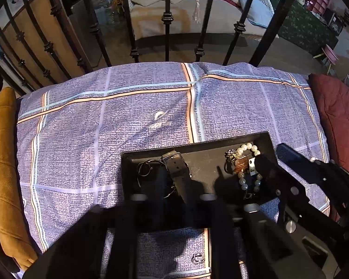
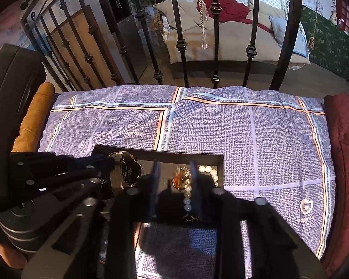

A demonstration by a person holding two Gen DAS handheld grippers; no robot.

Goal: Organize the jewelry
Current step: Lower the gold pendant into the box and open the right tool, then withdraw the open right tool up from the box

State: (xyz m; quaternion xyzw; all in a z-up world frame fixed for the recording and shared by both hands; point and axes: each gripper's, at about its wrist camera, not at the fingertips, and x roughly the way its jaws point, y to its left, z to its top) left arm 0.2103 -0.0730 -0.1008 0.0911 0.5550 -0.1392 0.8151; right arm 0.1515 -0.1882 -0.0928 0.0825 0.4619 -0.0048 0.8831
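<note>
Your two grippers hang over the black tray [image 2: 100, 150] on the checked cushion [image 2: 267, 139] — left gripper [image 1: 174, 186] parted around the watch [image 2: 128, 169], right gripper [image 2: 174, 174] parted astride the pearl bracelet [image 2: 210, 174] and gold brooch [image 2: 180, 179], neither pressing.

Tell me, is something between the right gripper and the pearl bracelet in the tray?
Nothing visible. The right gripper hangs over the tray, fingers either side of the pearl bracelet and gold brooch.

Black iron railing [image 1: 167, 21] behind plaid blue cushion [image 1: 104, 121]; white daybed [image 2: 232, 32] w/ pillows beyond.
</note>
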